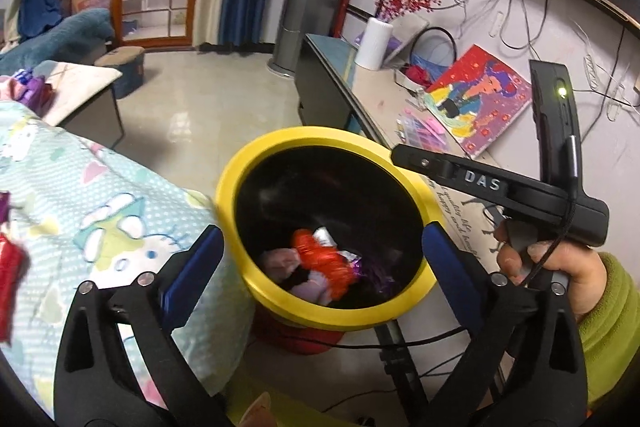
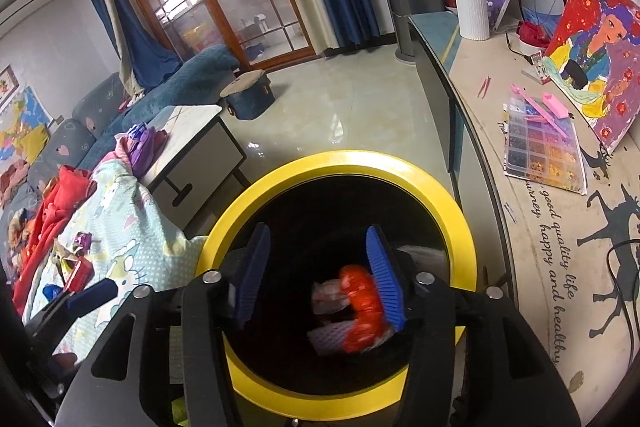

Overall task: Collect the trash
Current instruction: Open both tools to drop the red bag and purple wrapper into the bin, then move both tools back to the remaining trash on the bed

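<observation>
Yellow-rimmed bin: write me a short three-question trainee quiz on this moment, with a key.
1. True or false: the left gripper is open, with nothing between its pads.
2. Which is inside the yellow-rimmed bin? A) a white vase B) an orange-red wrapper C) a bead organiser box
3. Fill in: in the right wrist view, the right gripper is held over the bin's ____.

Key
1. True: its pads stand either side of the bin's opening, clear of the trash.
2. B: the orange-red wrapper lies at the bottom with pale and purple scraps; the white vase and the bead organiser box are on the counter.
3. Opening.
</observation>
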A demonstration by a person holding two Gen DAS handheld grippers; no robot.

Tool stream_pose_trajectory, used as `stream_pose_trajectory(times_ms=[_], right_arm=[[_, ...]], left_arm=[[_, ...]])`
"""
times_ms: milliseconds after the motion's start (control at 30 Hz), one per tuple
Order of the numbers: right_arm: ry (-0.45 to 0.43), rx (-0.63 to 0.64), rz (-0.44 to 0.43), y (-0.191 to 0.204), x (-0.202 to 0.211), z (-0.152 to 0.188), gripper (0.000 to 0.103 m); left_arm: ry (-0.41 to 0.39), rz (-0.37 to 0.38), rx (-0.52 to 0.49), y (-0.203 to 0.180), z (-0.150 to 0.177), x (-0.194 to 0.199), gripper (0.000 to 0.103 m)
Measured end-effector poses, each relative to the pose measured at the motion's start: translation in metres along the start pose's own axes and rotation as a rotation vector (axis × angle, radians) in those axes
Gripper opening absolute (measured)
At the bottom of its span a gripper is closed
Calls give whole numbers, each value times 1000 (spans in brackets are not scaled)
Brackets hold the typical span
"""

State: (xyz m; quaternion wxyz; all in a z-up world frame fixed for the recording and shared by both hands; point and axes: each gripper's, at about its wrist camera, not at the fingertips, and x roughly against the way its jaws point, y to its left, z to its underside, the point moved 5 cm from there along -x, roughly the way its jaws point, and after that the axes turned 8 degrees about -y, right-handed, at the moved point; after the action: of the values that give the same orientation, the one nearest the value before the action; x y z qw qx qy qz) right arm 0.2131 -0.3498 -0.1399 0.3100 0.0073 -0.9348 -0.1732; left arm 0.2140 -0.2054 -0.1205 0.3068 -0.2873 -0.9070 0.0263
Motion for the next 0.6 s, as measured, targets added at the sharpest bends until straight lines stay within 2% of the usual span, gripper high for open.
stream_pose_trajectory(times_ms=[267,600], right_arm=[[-33,21,-39,25,13,-6,60],[-89,97,-97,73,33,-9,71]], left_arm=[[-51,-103,19,23,-9,27,92],[-151,-211,46,50,-25,66,92]])
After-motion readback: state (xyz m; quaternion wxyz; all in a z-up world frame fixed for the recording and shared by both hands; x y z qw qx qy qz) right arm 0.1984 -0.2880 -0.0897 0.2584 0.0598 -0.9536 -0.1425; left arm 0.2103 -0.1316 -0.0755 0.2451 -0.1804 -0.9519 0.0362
